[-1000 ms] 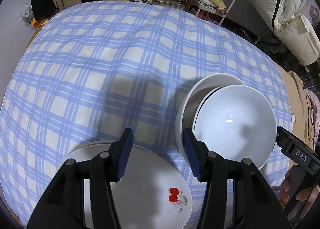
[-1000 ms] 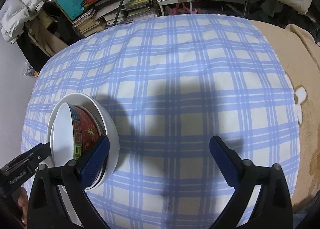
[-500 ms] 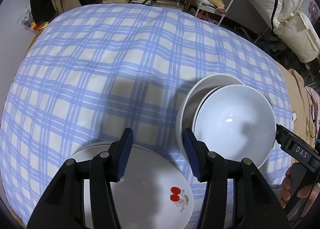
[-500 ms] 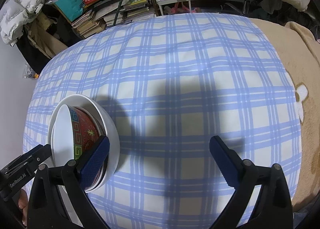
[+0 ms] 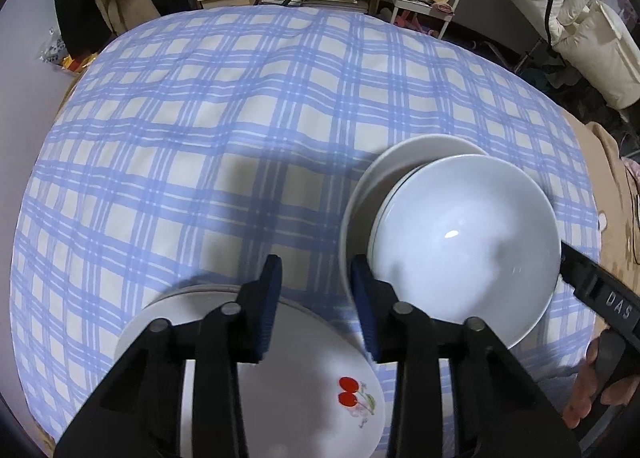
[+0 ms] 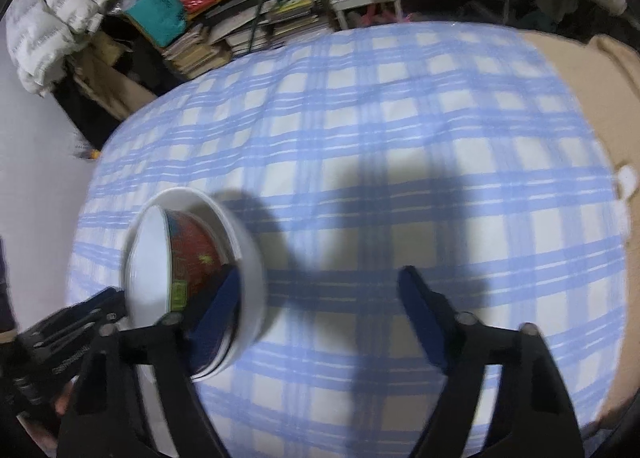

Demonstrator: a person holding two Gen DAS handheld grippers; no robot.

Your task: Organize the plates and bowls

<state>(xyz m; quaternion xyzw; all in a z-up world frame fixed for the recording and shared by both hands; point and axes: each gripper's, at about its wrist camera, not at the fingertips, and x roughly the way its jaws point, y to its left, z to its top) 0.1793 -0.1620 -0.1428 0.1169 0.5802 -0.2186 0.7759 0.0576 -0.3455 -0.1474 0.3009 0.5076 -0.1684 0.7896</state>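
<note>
Both grippers' jaws apart, just closing, nothing between; left gripper (image 5: 314,310) over plates (image 5: 304,386), bowls (image 5: 464,242) just right, nearer right gripper (image 6: 320,322).

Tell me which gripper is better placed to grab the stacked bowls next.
Right. The right gripper has one finger already at the stacked bowls, jaws just closing; left gripper hangs over the cherry plate.

Two nested bowls: a red-patterned bowl (image 6: 196,254) inside a white bowl (image 6: 248,258). At least two stacked plates, the cherry plate (image 5: 304,390) on top. Two hand-held grippers.
</note>
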